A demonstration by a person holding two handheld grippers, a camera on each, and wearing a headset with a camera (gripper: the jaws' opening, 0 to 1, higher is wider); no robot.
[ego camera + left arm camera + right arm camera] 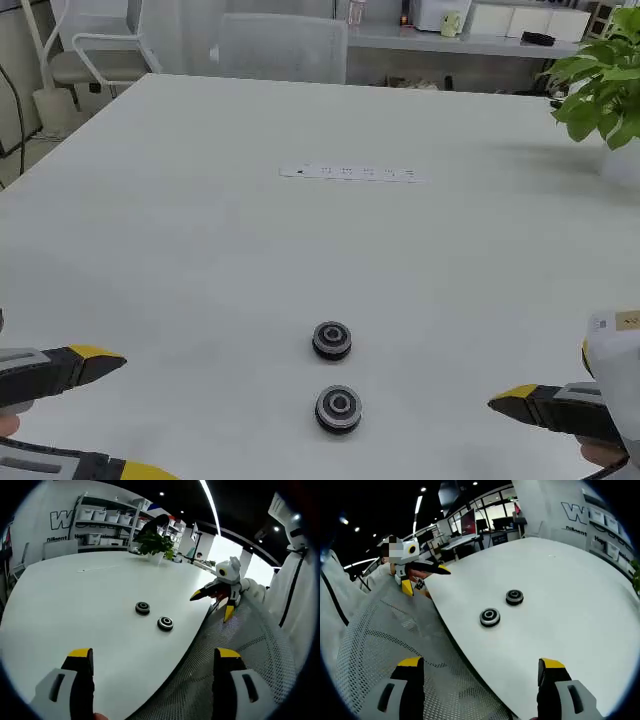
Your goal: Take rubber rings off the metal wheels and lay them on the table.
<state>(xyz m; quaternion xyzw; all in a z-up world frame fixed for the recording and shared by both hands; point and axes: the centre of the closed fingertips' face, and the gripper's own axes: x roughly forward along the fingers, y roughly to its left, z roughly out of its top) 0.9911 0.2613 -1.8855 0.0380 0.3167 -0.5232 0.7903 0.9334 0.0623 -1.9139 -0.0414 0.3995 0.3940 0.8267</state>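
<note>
- Nearest, low at the left edge of the head view: left gripper, yellow-tipped jaws spread wide, nothing between them.
- Low at the right edge of the same view: right gripper, likewise released and gripping nothing, with one yellow tip pointing inward over the table.
- In both gripper views, just past the jaws: grey mesh at the table's near edge.
- Between the two grippers, well apart from each: near wheel, flat on the table, about level with the right gripper's tip.
- Just beyond it, close but not touching: far wheel, also flat on the table.
- On each wheel: a dark rubber ring seated round the rim, pale metal hub in the middle; no ring lying loose on the table.
- From the left gripper view: both wheels ahead of the open jaws, out of their reach, right gripper beyond them at the table edge.
- From the right gripper view: much the same, wheels ahead and the left gripper off beyond the edge.
- Farther up the table, centre: white power strip, lying flat.
- Far right: white pot holding a leafy green plant.
- Past the far edge: pale chairs.
</note>
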